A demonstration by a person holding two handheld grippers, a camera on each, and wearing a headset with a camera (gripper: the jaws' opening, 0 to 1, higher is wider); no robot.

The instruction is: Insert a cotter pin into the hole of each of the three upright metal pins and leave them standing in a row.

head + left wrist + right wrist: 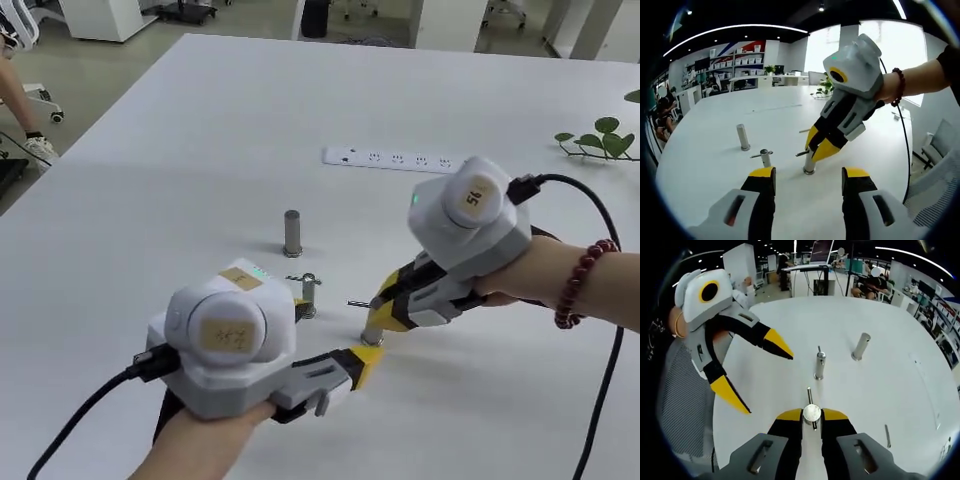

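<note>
Three metal pins stand in a row on the white table [200, 150]. The far pin [292, 232] is bare. The middle pin [308, 295] has a cotter pin through its top. The near pin [372, 335] stands at the tips of my right gripper [388, 308], which is shut on a cotter pin [358, 302] that passes through the pin's top. In the right gripper view the near pin's head [812, 413] sits between the jaws and the cotter pin [809, 394] pokes out beyond it. My left gripper [362, 362] is open just in front of the near pin [809, 164], not touching it.
A white power strip [395, 158] lies farther back on the table. A green plant sprig [600, 140] sits at the right edge. A thin loose pin [887, 435] lies on the table to the right. Office desks and chairs stand beyond the table.
</note>
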